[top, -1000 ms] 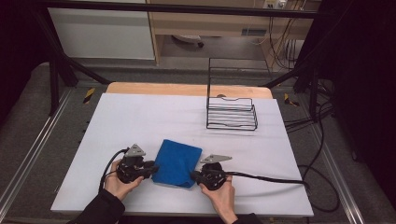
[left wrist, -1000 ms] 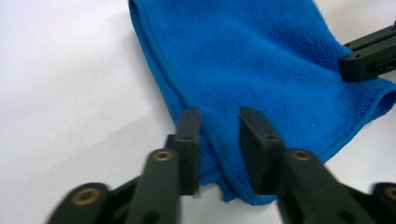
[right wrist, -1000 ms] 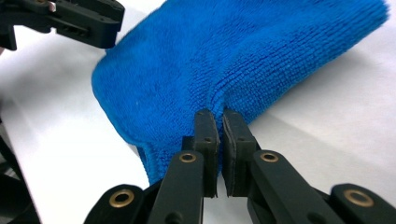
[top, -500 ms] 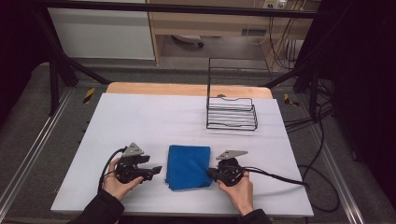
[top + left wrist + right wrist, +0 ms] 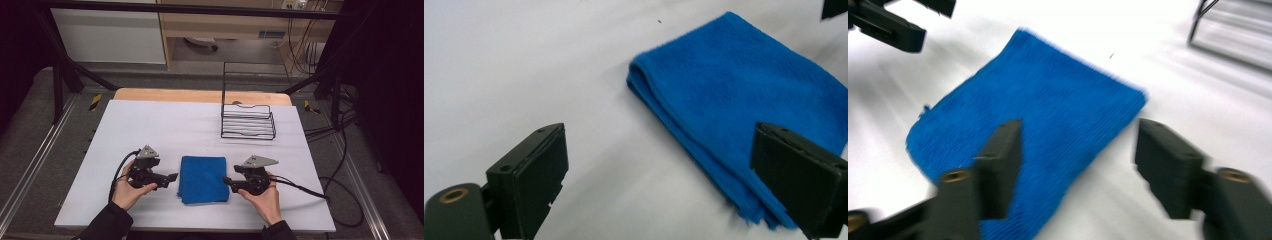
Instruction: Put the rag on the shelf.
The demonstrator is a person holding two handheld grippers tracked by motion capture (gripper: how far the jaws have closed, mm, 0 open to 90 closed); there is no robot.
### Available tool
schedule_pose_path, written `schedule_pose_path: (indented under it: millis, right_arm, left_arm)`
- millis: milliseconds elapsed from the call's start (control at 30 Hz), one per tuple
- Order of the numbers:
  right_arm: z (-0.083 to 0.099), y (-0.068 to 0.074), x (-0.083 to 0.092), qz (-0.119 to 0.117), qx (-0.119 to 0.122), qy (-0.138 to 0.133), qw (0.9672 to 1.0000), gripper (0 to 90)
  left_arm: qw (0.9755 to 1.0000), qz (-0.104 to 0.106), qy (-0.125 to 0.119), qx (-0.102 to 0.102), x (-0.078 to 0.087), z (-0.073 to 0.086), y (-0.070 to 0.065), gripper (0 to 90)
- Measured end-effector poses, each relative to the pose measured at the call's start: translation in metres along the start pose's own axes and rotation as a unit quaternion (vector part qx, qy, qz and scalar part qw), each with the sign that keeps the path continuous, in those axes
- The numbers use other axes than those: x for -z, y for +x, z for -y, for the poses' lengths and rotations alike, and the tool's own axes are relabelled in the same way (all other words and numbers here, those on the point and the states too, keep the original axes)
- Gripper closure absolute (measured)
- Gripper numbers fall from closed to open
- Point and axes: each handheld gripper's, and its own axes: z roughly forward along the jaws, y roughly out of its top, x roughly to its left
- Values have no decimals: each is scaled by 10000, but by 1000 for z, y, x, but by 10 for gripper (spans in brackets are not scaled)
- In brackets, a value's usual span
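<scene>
A blue cloth, folded into a neat rectangle, lies flat on the white table near the front edge. My left gripper sits just left of it, pointing at its side, and its jaws have just been opening. In the left gripper view the cloth lies ahead and to the right of the left gripper, whose pads touch nothing. My right gripper rests at the cloth's right edge, its jaws also just opening. In the right gripper view the right gripper straddles the cloth's near edge without pressing on it.
A black wire rack with a tall back frame stands at the back right of the table. The right gripper's cable trails off to the right. A wooden strip runs along the table's far edge.
Both grippers held the cloth's sides a second ago. Both have let go and opened, and the right hand has drawn back to the right. The cloth now lies narrower and squarer.
</scene>
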Motion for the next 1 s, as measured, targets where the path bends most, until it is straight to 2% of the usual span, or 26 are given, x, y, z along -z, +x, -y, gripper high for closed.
schedule_pose_path:
  millis: [33, 67, 133, 167, 233, 267, 367, 467, 500, 533, 567, 600, 667, 733, 800, 1000]
  right_arm:
    - [-1, -3, 2, -20, -8, -27, 10000, 295]
    - [-2, -7, 3, -45, -19, -48, 10000, 245]
    - [-2, -14, 4, -63, -63, -52, 9999, 155]
    - [-2, -17, 3, -76, -78, -33, 9999, 135]
    - [1, -23, 2, -75, -138, -41, 9999, 110]
    - [3, -25, 2, -68, -163, -31, 9998, 99]
    - [6, -28, 0, -82, -228, -19, 9997, 90]
    - [9, -28, 0, -107, -248, 19, 9996, 86]
    - [9, -28, 0, -107, -248, 19, 9996, 86]
    - [9, -27, 0, -132, -249, -36, 9996, 92]
    - [9, -27, 0, -132, -249, -36, 9996, 92]
    - [9, -27, -1, -161, -276, -46, 9995, 95]
    - [9, -27, -1, -164, -276, -40, 9995, 97]
    - [9, -27, -1, -169, -298, -30, 9994, 97]
    - [9, -27, -1, -188, -305, -38, 9994, 99]
    - [7, -28, -2, -233, -362, -58, 9991, 97]
  left_arm:
    - [10000, 0, 0, 0, 0, 0, 0, 89]
    - [9999, -94, -43, 3, -3, -7, 2, 97]
    - [9999, -98, -68, 42, -6, -11, 4, 144]
    - [9999, -120, -77, 53, -9, -14, 5, 167]
    - [9995, -188, -62, 242, -21, -22, 10, 229]
    - [9994, -220, -68, 258, -25, -24, 11, 263]
    - [9992, -278, -28, 302, -34, -27, 11, 297]
    - [9991, -295, 61, 306, -46, -29, 12, 399]
    - [9991, -291, 84, 303, -49, -29, 12, 399]
    - [9990, -298, 116, 303, -52, -29, 11, 452]
    - [9991, -271, 130, 314, -55, -29, 10, 452]
    - [9991, -235, 149, 318, -57, -29, 9, 505]
    - [9992, -261, 196, 249, -62, -30, 7, 547]
    - [9990, -257, 191, 304, -66, -30, 7, 564]
    - [9989, -242, 193, 357, -68, -31, 9, 636]
    - [9988, -168, 306, 333, -75, -30, 7, 728]
